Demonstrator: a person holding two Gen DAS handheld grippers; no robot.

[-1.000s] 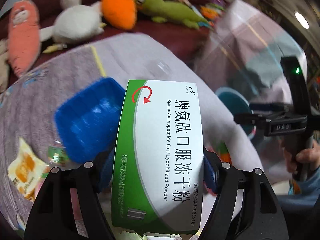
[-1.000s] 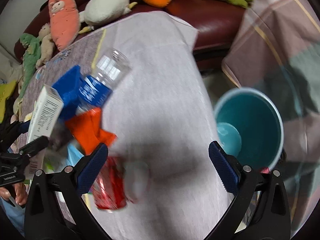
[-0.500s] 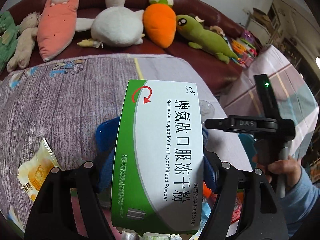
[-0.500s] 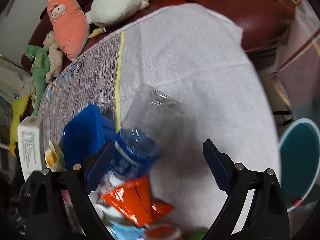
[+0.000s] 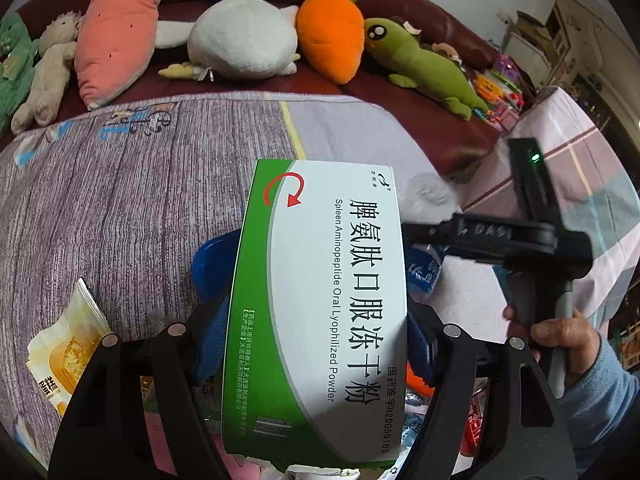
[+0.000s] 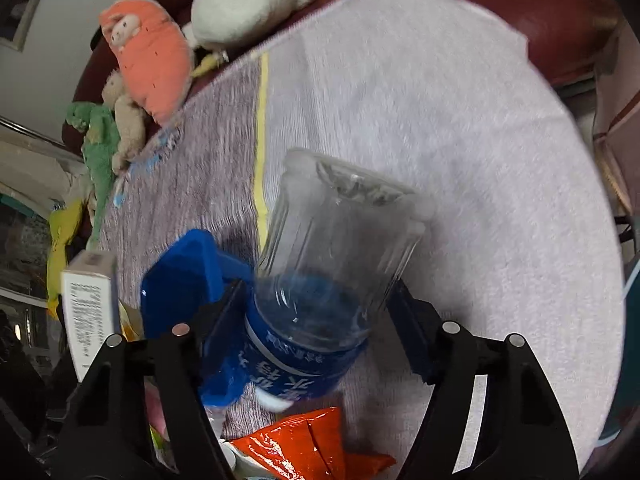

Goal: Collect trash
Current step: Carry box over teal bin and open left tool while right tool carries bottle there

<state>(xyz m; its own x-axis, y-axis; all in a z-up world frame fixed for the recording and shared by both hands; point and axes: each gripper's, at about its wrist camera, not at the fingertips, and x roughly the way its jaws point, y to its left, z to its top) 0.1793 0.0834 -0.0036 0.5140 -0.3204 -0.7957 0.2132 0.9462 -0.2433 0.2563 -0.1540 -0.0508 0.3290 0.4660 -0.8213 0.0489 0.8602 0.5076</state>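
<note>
My left gripper (image 5: 316, 320) is shut on a green and white medicine box (image 5: 320, 272), held upright above the table and hiding much of what lies below. My right gripper (image 6: 320, 312) has its jaws closing on a clear plastic bottle (image 6: 340, 232) with a blue label. The bottle lies on the cloth, and the blue pads (image 6: 404, 320) touch both its sides. In the left wrist view the right gripper (image 5: 472, 236) shows from the side, with a person's hand (image 5: 560, 340) on its handle. The box (image 6: 90, 312) also appears at the left of the right wrist view.
A blue plastic tray (image 6: 180, 280) lies just left of the bottle, with an orange wrapper (image 6: 304, 448) in front. A yellow snack packet (image 5: 64, 356) lies at the left on the grey cloth-covered table (image 6: 480, 160). Plush toys (image 5: 244, 40) line the sofa behind. A teal bin's rim (image 6: 632, 280) shows far right.
My right gripper swung away from the teal bin to the bottle and its jaws narrowed around it. The left gripper shifted with the box still held, and its view now takes in the sofa.
</note>
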